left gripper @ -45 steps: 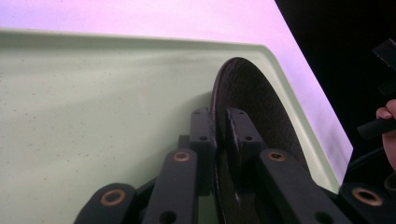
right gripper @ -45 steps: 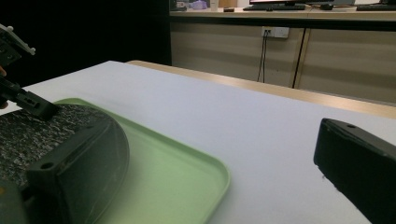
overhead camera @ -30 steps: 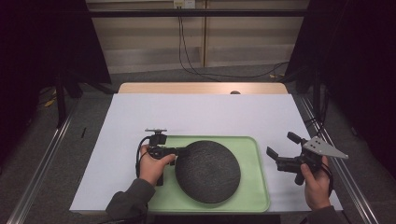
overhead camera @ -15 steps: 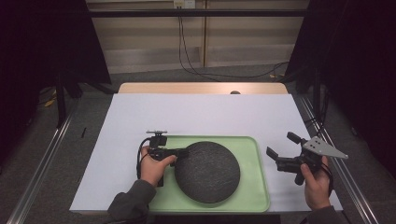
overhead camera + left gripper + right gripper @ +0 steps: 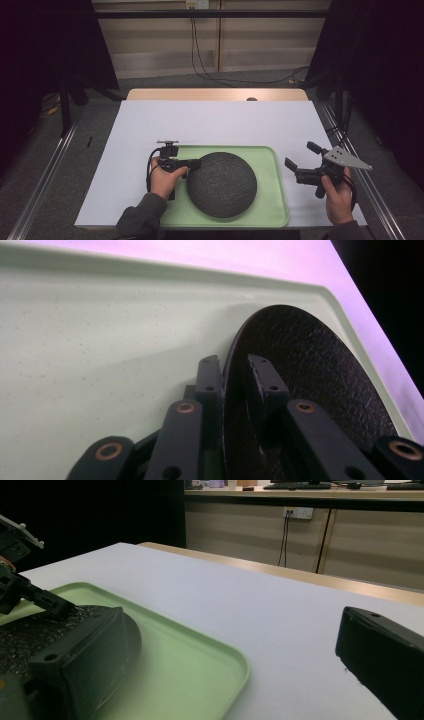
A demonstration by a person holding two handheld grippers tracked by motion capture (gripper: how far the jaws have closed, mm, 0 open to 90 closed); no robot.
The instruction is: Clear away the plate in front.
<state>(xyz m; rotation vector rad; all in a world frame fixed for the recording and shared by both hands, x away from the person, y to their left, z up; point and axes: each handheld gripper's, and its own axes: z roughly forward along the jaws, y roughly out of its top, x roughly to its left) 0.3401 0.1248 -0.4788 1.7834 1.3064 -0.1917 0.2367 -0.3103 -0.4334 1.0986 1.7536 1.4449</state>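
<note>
Gripping the left rim of the dark round plate [image 5: 222, 184], the left gripper [image 5: 194, 163] has one jaw above the rim and one below it, closed tight on the edge, as the left gripper view shows close up [image 5: 300, 390]. The plate lies in the middle of the green tray [image 5: 272, 200], which sits on the near part of the white table [image 5: 210, 122]. Well to the right, off the tray, the right gripper [image 5: 297, 160] is held above the table with its jaws spread wide and nothing between them.
</note>
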